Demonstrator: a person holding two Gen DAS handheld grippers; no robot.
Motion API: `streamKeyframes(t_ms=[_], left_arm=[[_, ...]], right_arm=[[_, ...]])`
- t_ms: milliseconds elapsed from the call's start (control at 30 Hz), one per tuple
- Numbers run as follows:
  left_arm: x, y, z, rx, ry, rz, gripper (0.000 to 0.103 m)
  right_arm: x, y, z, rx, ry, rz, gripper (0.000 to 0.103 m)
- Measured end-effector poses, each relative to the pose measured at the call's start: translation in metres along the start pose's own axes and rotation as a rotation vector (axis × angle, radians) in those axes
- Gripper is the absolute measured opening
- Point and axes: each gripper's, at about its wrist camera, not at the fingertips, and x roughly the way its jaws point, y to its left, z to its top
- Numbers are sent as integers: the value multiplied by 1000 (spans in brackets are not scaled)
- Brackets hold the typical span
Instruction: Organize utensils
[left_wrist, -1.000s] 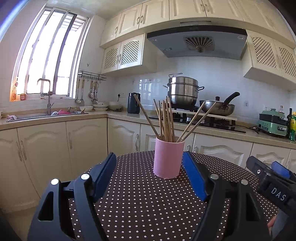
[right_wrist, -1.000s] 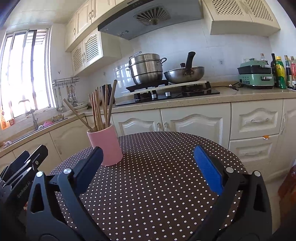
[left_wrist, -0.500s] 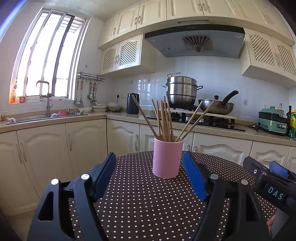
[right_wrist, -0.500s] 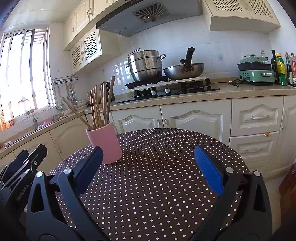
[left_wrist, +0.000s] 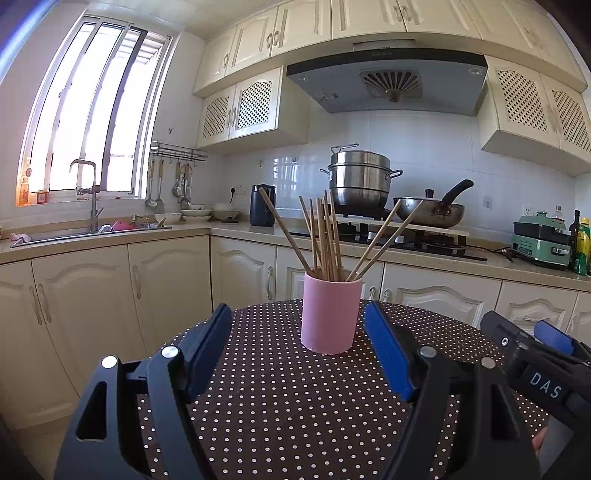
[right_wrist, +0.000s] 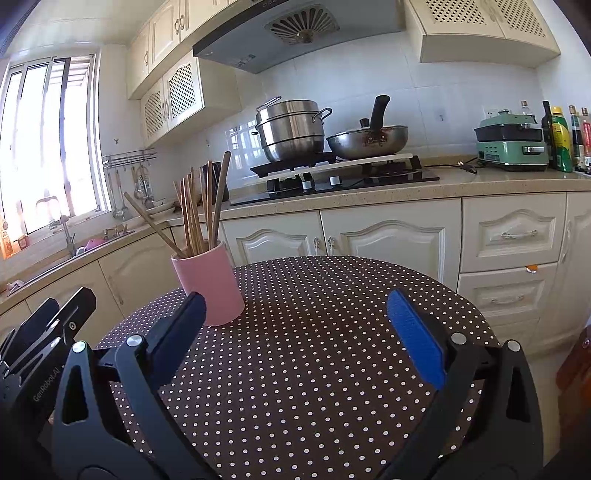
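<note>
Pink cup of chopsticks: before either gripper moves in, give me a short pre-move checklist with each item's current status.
1. Pink cup upright on the dotted table: ok.
2. Chopsticks all inside the cup: ok.
3. Left gripper open, nothing between its fingers: ok.
4. Right gripper open, nothing held: ok.
5. Cup lined up with left gripper's gap: ok.
6. Cup steady enough for pulling sticks: cannot tell.
</note>
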Motion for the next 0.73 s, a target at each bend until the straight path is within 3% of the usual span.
streamKeyframes(t_ms=[733], left_arm=[[0,-1,-1,-4,6,3,74]], right_arm=[[2,0,-1,-3,7,-3,97]])
